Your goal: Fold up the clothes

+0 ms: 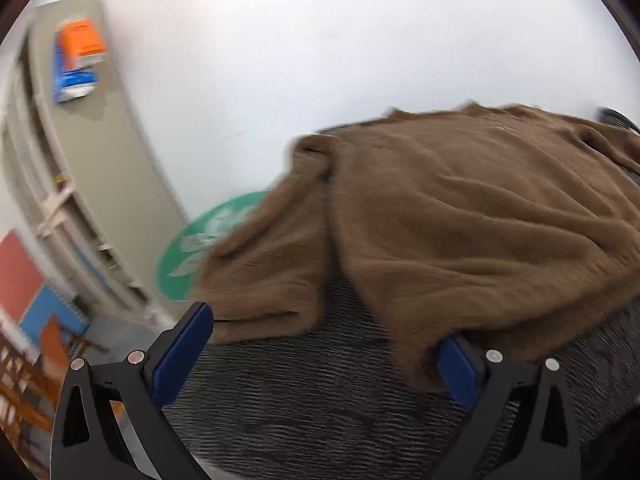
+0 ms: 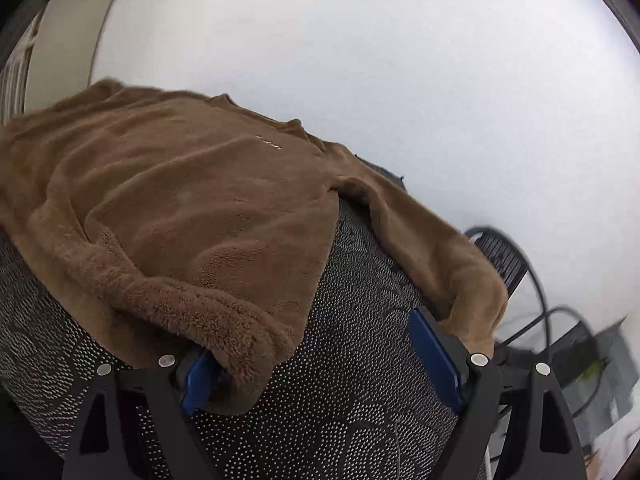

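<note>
Left wrist view shows one brown fleece sweater (image 1: 460,216) spread flat over a dark patterned surface (image 1: 304,408), lying just ahead of the left gripper (image 1: 324,356), whose blue-padded jaws stand wide apart with nothing pinched between them; the sweater's hem corner drapes over the tip of the jaw on the picture's right side, and one sleeve (image 1: 264,276) lies ahead of the other jaw. In the right wrist view the same sweater (image 2: 172,208) fills the area ahead and to the left of the right gripper (image 2: 320,360), which is also spread wide and gripping nothing: the thick hem (image 2: 192,308) sags over the tip of its left-hand jaw, and the second sleeve (image 2: 440,256) runs down to end just by the other jaw. The garment looks soft, plush and limp, fairly light though bulky, so it would likely sag and bunch when lifted and would not hold a crease sharply; the pile gives the pads good purchase, so slipping seems unlikely. Sensible places to take hold are probably the hem corners or the sleeve cuffs, pinching through both layers at an edge instead of the thick middle. Counted: one sweater, two sleeves, two grippers, and beyond the cloth one green round mat (image 1: 200,244) ahead-left of the left gripper.
</note>
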